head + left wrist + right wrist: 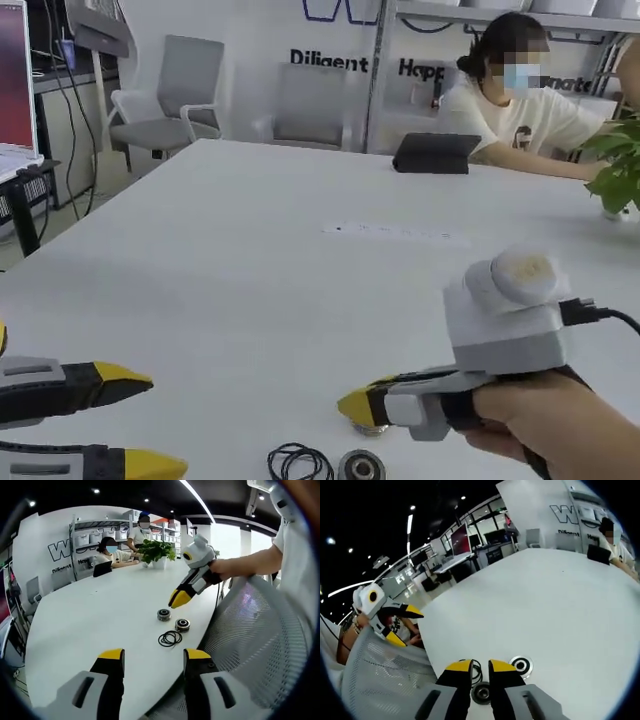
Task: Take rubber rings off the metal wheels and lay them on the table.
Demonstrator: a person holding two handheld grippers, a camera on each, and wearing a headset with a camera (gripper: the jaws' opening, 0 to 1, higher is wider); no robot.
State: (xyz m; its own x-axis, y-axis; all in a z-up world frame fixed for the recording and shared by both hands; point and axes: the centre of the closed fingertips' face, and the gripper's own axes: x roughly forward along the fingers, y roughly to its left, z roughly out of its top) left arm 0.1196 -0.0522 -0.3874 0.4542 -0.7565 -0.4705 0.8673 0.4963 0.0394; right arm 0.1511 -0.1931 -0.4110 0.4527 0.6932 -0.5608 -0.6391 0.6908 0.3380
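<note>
Both empty | left tongs [154, 656] wide apart | right tongs [480, 668] narrowly parted

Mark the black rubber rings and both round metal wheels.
Black rubber rings [169, 638], left gripper view, pile's middle.
Metal wheel beside rings [182, 625], left gripper view, top.
Farther metal wheel [164, 614], left gripper view, top.

Small dark lettering [328, 60] on the white far wall [250, 40]: "Diligent" is read in full. To its right "Happ" is cut off behind the seated person [510, 105], and "nate" is seen on that person's far side.
Large blue outlined lettering [340, 8], higher on the same wall: a "W" is made out in both gripper views; the rest is hidden.
Pale printed strip [395, 232] on the white table [250, 260], far middle: the print is too small to be read.
</note>
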